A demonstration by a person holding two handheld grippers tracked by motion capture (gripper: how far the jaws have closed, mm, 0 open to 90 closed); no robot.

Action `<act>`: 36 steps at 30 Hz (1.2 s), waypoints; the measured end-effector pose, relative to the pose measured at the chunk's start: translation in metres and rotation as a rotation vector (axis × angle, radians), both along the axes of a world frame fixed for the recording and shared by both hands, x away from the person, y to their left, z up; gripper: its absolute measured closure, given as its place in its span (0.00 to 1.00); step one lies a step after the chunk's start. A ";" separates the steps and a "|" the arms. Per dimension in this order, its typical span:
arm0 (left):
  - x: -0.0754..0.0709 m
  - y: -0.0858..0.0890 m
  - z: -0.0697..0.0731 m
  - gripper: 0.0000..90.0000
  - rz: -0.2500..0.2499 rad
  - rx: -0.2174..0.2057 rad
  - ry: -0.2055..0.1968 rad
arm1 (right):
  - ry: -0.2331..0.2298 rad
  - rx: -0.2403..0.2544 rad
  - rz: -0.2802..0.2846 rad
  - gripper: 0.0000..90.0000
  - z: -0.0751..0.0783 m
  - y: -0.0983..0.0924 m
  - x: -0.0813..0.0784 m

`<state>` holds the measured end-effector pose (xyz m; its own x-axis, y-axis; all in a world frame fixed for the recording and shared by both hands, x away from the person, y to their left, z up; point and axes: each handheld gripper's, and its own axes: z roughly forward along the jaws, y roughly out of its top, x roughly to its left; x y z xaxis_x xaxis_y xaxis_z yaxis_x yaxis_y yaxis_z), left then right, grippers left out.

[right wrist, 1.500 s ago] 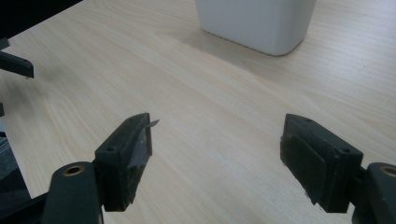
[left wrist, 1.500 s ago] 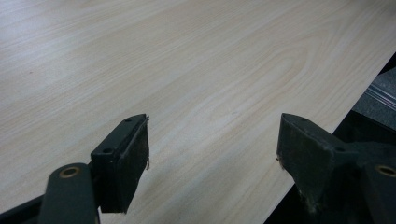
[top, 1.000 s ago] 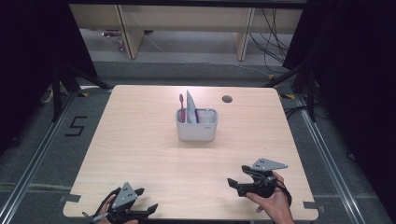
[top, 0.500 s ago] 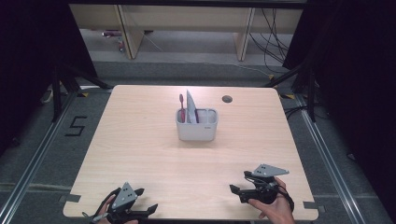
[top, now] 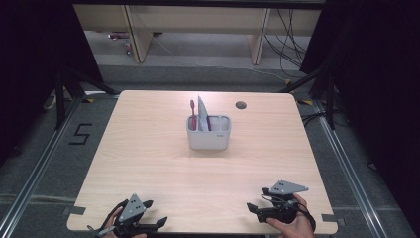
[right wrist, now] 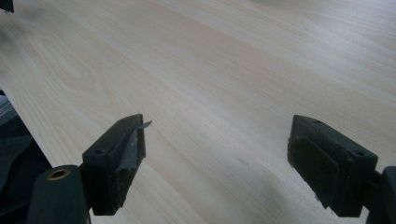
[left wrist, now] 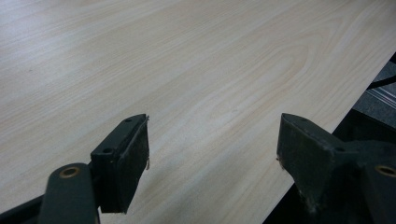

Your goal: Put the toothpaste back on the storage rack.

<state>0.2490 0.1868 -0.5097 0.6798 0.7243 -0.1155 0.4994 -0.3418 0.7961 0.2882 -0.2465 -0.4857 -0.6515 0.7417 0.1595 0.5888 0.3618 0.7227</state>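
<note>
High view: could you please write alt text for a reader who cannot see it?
A white holder with a red toothbrush and a tube stands mid-table. At the near edge, two hands each hold an open, empty tool: left tool, right tool.

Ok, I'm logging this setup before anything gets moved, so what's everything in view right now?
Light wooden table: one, pale wood, centre of the high view.
White plastic two-compartment holder: one, white, table's far middle.
Red toothbrush: one, red, upright in the holder's left compartment.
Grey toothpaste tube: one, grey, standing beside the toothbrush.
Round cable hole: one, dark, table's far right.
Left tongs: black, open, near edge.
Right tongs: black, open, near edge.
</note>
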 end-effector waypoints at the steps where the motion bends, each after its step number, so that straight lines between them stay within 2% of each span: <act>1: 0.000 0.000 0.000 0.28 -0.001 0.002 0.001 | 0.016 -0.003 -0.021 0.22 0.001 0.001 -0.003; 2: 0.000 0.000 0.000 0.28 0.000 0.003 0.002 | -0.012 -0.016 0.005 0.22 -0.001 -0.001 -0.001; 3: 0.000 0.000 0.001 0.28 -0.002 0.008 0.003 | -0.012 -0.017 0.012 0.22 -0.001 -0.001 -0.002; 4: 0.001 0.002 0.001 0.28 -0.010 0.035 0.001 | 0.010 -0.005 -0.001 0.22 -0.001 -0.001 -0.004; 5: 0.001 0.002 0.001 0.28 -0.010 0.037 0.002 | -0.010 -0.015 0.006 0.22 -0.002 -0.002 -0.004; 6: 0.001 0.002 0.001 0.28 -0.011 0.041 0.003 | -0.004 -0.018 -0.006 0.22 -0.001 -0.002 -0.006; 7: 0.001 0.002 0.001 0.28 -0.009 0.034 0.000 | -0.019 -0.018 0.006 0.22 -0.003 -0.003 -0.005; 8: 0.001 0.001 0.000 0.28 -0.007 0.023 -0.004 | 0.019 -0.004 0.011 0.22 -0.003 -0.003 -0.007; 9: 0.000 0.000 0.000 0.28 0.000 0.000 -0.001 | -0.011 -0.026 0.013 0.22 -0.004 -0.005 -0.007; 10: 0.000 0.000 0.000 0.28 0.001 0.002 -0.001 | 0.005 -0.021 0.013 0.22 -0.005 -0.004 -0.008; 11: 0.000 0.000 0.000 0.28 0.001 0.002 -0.001 | -0.011 -0.037 0.009 0.22 -0.005 -0.006 -0.009; 12: 0.000 0.000 0.000 0.28 0.001 -0.001 -0.002 | 0.017 -0.022 0.009 0.22 -0.005 -0.005 -0.011; 13: 0.000 0.000 0.000 0.28 0.001 -0.001 -0.002 | -0.005 -0.040 0.015 0.22 -0.005 -0.006 -0.011; 14: 0.000 0.000 0.000 0.28 0.000 0.002 -0.001 | 0.017 -0.025 0.005 0.22 -0.005 -0.005 -0.013; 15: 0.000 0.000 0.000 0.28 0.000 0.002 -0.001 | -0.011 -0.042 0.016 0.22 -0.006 -0.007 -0.013; 16: 0.000 0.000 0.000 0.27 -0.001 0.007 0.003 | 0.005 -0.028 0.025 0.22 -0.006 -0.007 -0.013; 18: 0.000 0.000 0.000 0.28 0.001 0.001 -0.003 | 0.001 -0.037 0.017 0.22 -0.007 -0.007 -0.016; 19: 0.000 0.000 0.000 0.28 0.001 0.001 -0.002 | 0.032 -0.017 0.001 0.22 -0.007 -0.006 -0.018; 20: 0.000 0.000 0.000 0.28 0.001 0.001 -0.002 | 0.003 -0.041 0.034 0.22 -0.006 -0.009 -0.016; 21: 0.000 0.000 0.000 0.28 0.001 0.001 -0.003 | 0.012 -0.034 0.028 0.22 -0.006 -0.009 -0.017; 22: 0.000 0.000 0.000 0.28 0.001 0.001 -0.002 | -0.004 -0.042 0.032 0.22 -0.006 -0.010 -0.017; 24: 0.000 0.000 0.000 0.28 0.000 0.009 0.004 | 0.008 -0.041 0.005 0.22 -0.006 -0.010 -0.020; 25: 0.000 0.000 0.000 0.28 0.000 0.005 0.000 | 0.030 -0.035 -0.007 0.22 -0.005 -0.009 -0.022; 26: 0.000 0.000 0.000 0.28 0.000 0.005 0.001 | -0.004 -0.049 0.010 0.22 -0.006 -0.011 -0.020; 29: 0.000 0.000 0.000 0.28 0.001 0.006 0.002 | 0.010 -0.034 0.026 0.22 -0.007 -0.011 -0.019; 30: 0.000 0.001 0.000 0.28 -0.003 0.015 0.001 | 0.011 -0.035 0.026 0.22 -0.008 -0.011 -0.019; 36: 0.000 0.000 0.000 0.28 0.002 0.005 -0.001 | 0.010 -0.036 0.027 0.22 -0.007 -0.011 -0.019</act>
